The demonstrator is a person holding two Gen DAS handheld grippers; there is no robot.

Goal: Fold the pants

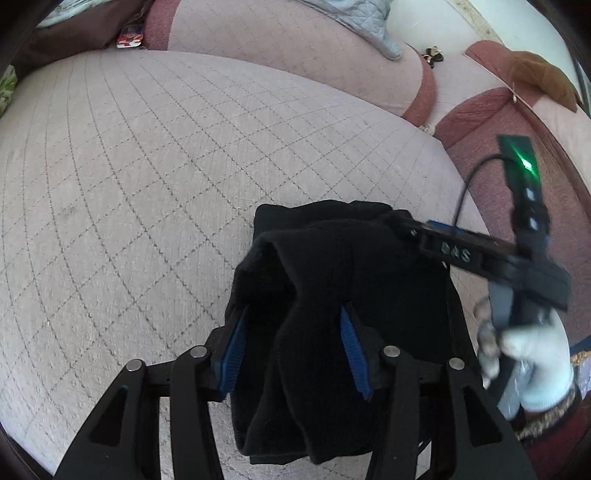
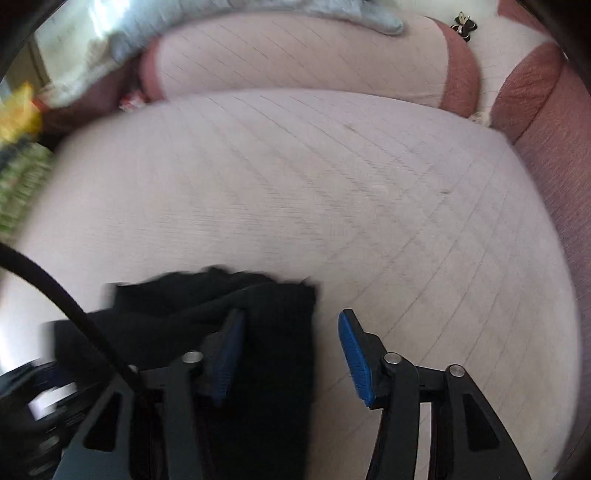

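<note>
The black pants (image 1: 332, 295) lie bunched and folded on a pale quilted sofa seat (image 1: 147, 184). My left gripper (image 1: 295, 350) is open, its blue pads either side of a raised fold of the black cloth, which drapes between the fingers. My right gripper shows at the right of the left wrist view (image 1: 406, 225), its tip touching the pants' top right edge, held by a gloved hand (image 1: 532, 362). In the right wrist view the right gripper (image 2: 291, 354) is open; its left pad lies over the pants (image 2: 266, 332), its right pad over bare seat (image 2: 406, 221). That view is blurred.
A pale back cushion with dusty-red trim (image 1: 295, 55) stands behind the seat. A grey quilted cloth (image 1: 369, 26) lies on it. A red armrest (image 1: 517, 177) is at the right. A brown cloth (image 1: 543, 74) and a small black-and-gold item (image 1: 433, 55) lie beyond.
</note>
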